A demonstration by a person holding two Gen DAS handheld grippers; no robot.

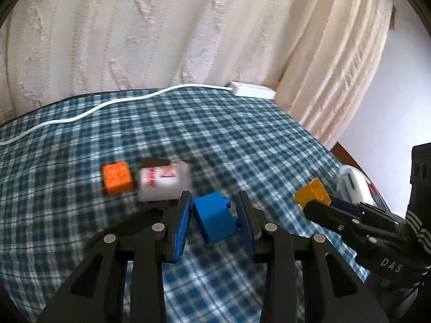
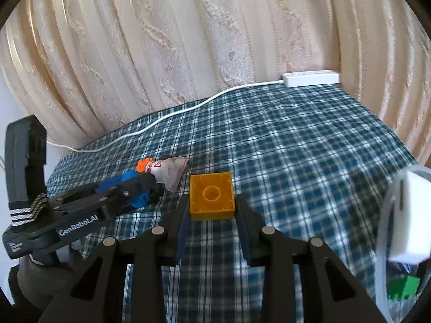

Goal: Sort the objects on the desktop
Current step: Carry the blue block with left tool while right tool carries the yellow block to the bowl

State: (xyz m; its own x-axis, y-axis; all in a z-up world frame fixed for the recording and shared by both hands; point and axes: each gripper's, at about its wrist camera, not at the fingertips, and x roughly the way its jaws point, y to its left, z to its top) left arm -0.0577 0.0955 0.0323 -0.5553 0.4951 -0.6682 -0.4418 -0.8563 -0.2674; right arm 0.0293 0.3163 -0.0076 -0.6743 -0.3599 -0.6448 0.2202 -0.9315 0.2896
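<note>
Left-hand gripper [image 1: 215,212], black with blue pads, grasps a blue plastic building brick [image 1: 215,218] between its two fingers, the brick lifted clear of the blue-and-white checked tablecloth [image 1: 242,140]. Just to its right the right-hand gripper [image 2: 212,210] clamps a yellow plastic building brick [image 2: 211,196], whose hollow underside faces the right wrist camera. On the cloth, left of and a little beyond the blue brick, an orange plastic building brick [image 1: 117,179] lies touching a small white packet with red lettering [image 1: 163,183]. At the far edge of the table a white power strip [image 1: 253,90] sits against a cream patterned curtain [image 1: 175,27], its white cable [image 1: 89,111] trailing away to the left across the cloth. At the right edge, near the yellow brick, stands a white plastic container [image 2: 404,215], blurred in both views; a green toothed plastic piece [image 2: 404,289] shows low beside it.
</note>
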